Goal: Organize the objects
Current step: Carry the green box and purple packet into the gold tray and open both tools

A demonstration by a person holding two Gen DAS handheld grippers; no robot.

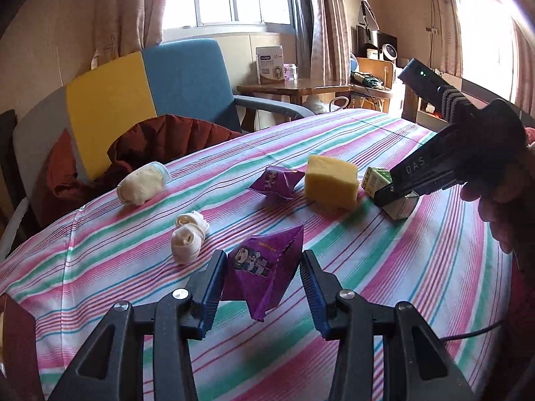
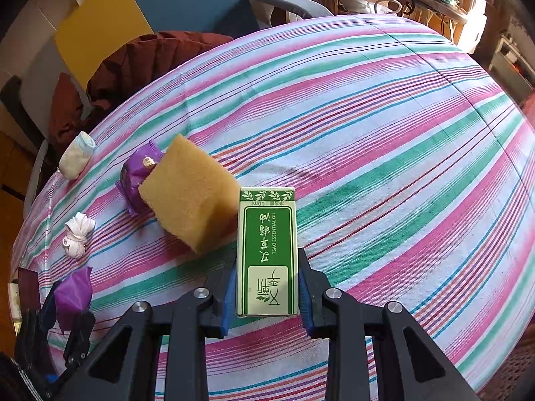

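Note:
My left gripper (image 1: 262,274) stands around a purple snack packet (image 1: 264,267) on the striped cloth; the left pad touches it, the right pad stands a little apart. My right gripper (image 2: 265,287) is shut on a green and white essential oil box (image 2: 267,250), also seen in the left wrist view (image 1: 384,187). A yellow sponge (image 2: 192,200) lies just left of the box. A second purple packet (image 1: 276,182) lies behind the sponge. A white sock pair (image 1: 189,239) and a cream sock roll (image 1: 142,183) lie to the left.
The table wears a pink, green and white striped cloth (image 2: 384,133). A blue and yellow armchair (image 1: 150,83) with a maroon jacket (image 1: 160,140) stands behind it. A wooden side table (image 1: 294,88) with a box stands by the window.

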